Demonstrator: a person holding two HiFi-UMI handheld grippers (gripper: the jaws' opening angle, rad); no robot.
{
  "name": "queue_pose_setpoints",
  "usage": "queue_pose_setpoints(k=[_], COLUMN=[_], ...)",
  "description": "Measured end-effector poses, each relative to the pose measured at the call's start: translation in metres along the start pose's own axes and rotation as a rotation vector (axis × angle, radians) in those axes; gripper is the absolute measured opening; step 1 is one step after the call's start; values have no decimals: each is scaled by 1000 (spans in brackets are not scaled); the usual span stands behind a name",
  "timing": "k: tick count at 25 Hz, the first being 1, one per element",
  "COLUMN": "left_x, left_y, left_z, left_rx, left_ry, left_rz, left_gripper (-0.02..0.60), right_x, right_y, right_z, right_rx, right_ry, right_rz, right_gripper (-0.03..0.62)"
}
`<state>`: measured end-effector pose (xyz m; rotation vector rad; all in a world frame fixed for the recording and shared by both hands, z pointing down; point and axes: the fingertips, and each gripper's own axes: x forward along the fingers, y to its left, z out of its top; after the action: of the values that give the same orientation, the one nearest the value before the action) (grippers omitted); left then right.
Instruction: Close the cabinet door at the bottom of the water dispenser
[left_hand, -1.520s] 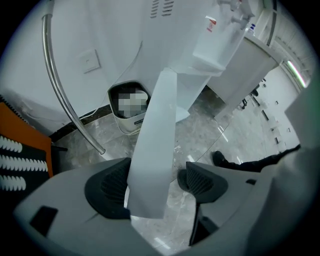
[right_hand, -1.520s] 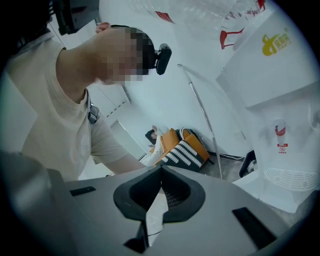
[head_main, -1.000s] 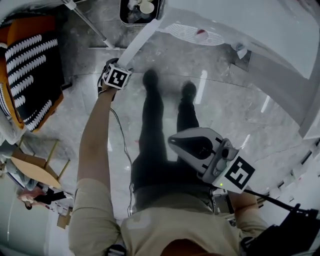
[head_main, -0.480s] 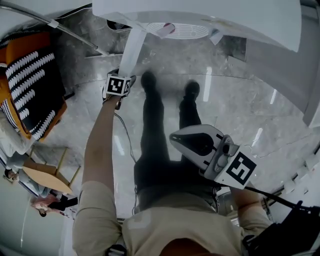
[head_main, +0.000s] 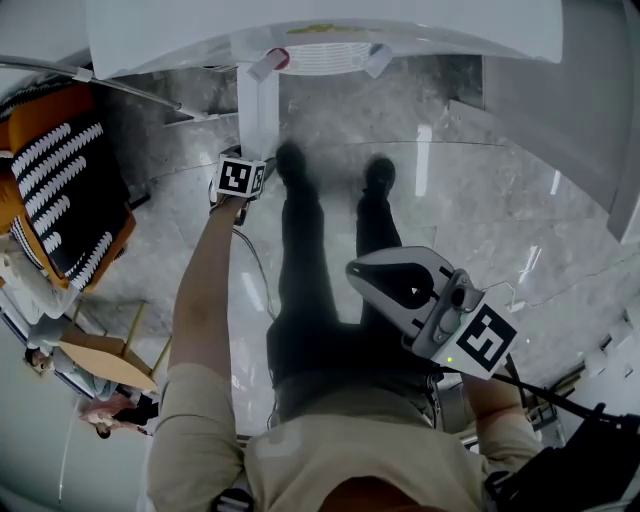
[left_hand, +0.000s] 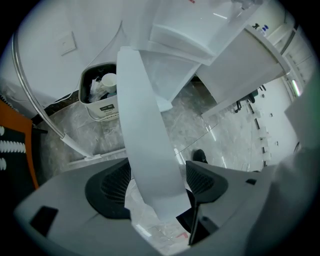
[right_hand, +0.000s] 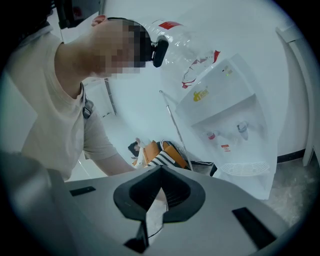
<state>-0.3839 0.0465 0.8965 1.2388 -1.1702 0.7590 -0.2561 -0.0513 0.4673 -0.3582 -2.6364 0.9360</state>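
The person stands facing the water dispenser (head_main: 330, 28), both shoes on the grey marble floor (head_main: 470, 210). The left arm (head_main: 200, 300) reaches straight forward and down, elbow nearly locked, and carries the left gripper (head_main: 243, 172) to the free end of the cabinet door (head_main: 256, 105). The door is open: in the head view it juts out from the dispenser's lower front, roughly square to it, on the left side.

In the left gripper view the tongs (left_hand: 159, 192) straddle the door's edge (left_hand: 150, 150). The white panel fills the gap between the two dark pads (left_hand: 112, 187) and appears to meet both, so the tongs are clamped on it. Past the door, a bin (left_hand: 100, 97) full of rubbish stands on the floor against the wall.

The right arm is bent and tucked close to the waist, holding the right gripper (head_main: 365, 275) high, well away from the door. Its tongs (right_hand: 159, 170) are closed tip to tip with nothing between them. That view faces the dispenser's front (right_hand: 225, 115) and its clear bottle (right_hand: 190, 45).
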Motion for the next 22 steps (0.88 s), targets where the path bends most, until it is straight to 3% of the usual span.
queue_pose_setpoints(k=[4,22], left_x=[4,13], left_y=[-16,-64], left_z=[-1,24], left_rx=[37,-108], left_ry=[15,-48], left_rz=[-5,-98], left_gripper=[314,321], right_x=[-11,-45], right_y=[-4,-13], right_z=[1,2], right_rx=[-6,36], right_ry=[-8,-64], right_rz=[-11,-59], right_gripper=[15,15])
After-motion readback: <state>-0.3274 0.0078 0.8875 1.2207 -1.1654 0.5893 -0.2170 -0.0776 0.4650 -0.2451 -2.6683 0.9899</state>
